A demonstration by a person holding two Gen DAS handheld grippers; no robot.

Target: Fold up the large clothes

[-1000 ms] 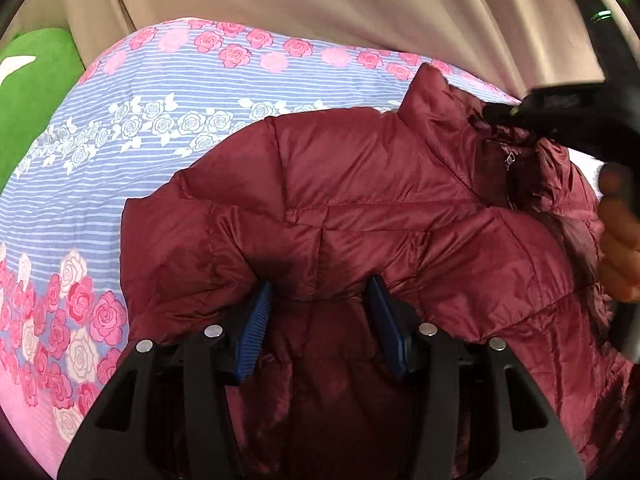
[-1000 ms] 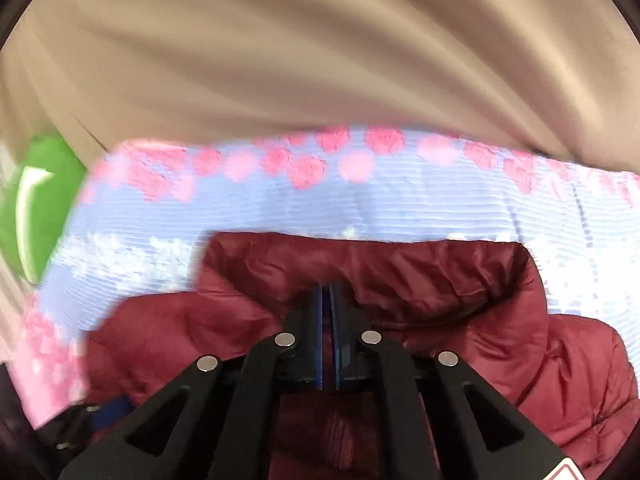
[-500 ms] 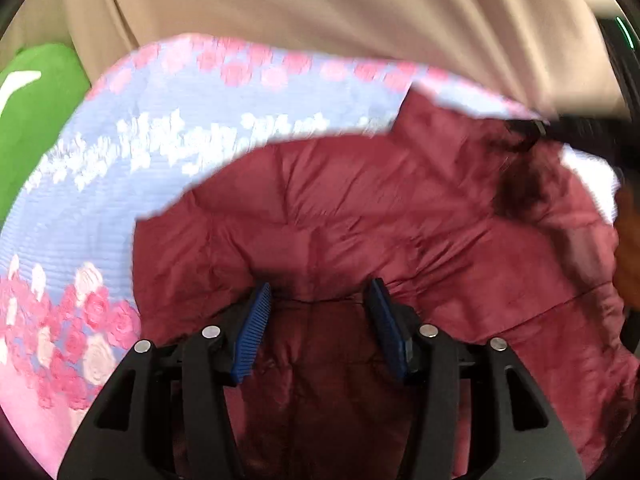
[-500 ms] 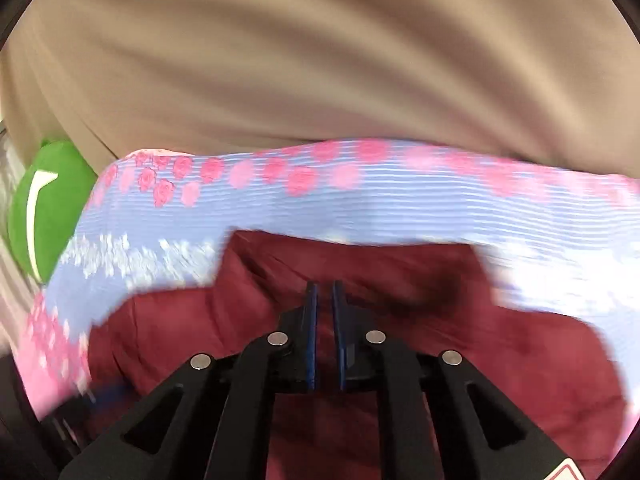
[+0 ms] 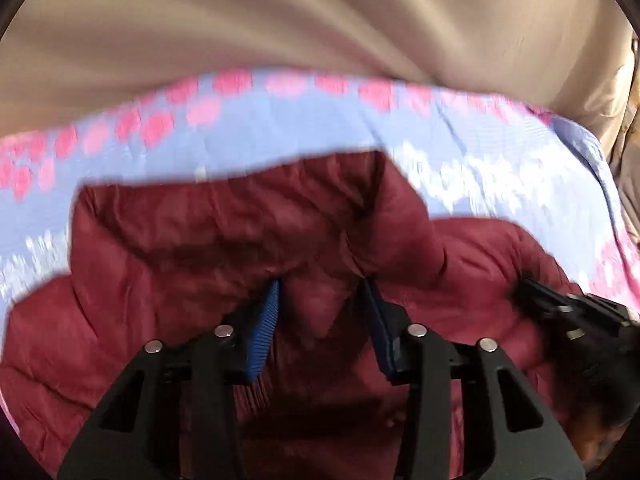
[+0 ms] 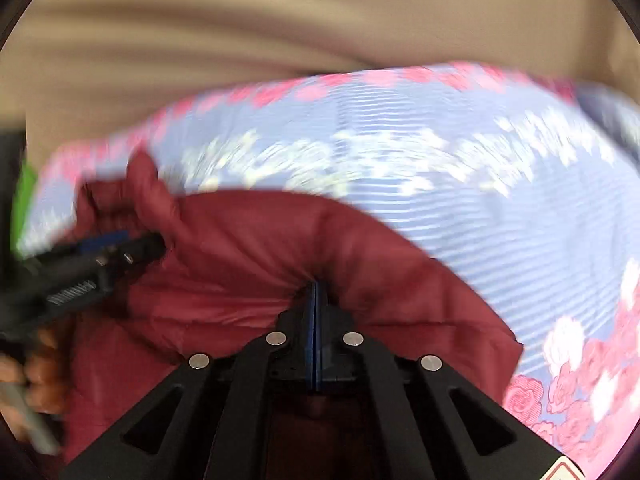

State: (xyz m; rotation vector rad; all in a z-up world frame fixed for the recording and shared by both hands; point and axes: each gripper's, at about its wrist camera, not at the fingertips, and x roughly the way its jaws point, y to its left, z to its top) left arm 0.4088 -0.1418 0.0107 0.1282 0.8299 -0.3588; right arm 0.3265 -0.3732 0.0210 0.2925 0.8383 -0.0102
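Note:
A dark red puffer jacket (image 5: 224, 240) lies on a bed with a blue sheet printed with pink roses (image 5: 312, 132). My left gripper (image 5: 322, 284) has its blue pads wide apart with a thick fold of the jacket bunched between them. My right gripper (image 6: 316, 288) is shut on a fold of the jacket (image 6: 256, 248). The right gripper also shows at the right edge of the left wrist view (image 5: 568, 312). The left gripper shows at the left of the right wrist view (image 6: 100, 256), at the jacket's raised corner. Both views are blurred by motion.
A beige curtain (image 5: 304, 16) hangs behind the bed. A green cushion (image 6: 24, 196) sits at the bed's far left edge. The flowered sheet (image 6: 480, 184) stretches to the right of the jacket. The person's hand (image 6: 36, 372) shows at the lower left.
Both grippers have swung with the jacket, and the views have turned. The right gripper moved from the collar area to a fold on the jacket's right side. The left pads stay apart around fabric.

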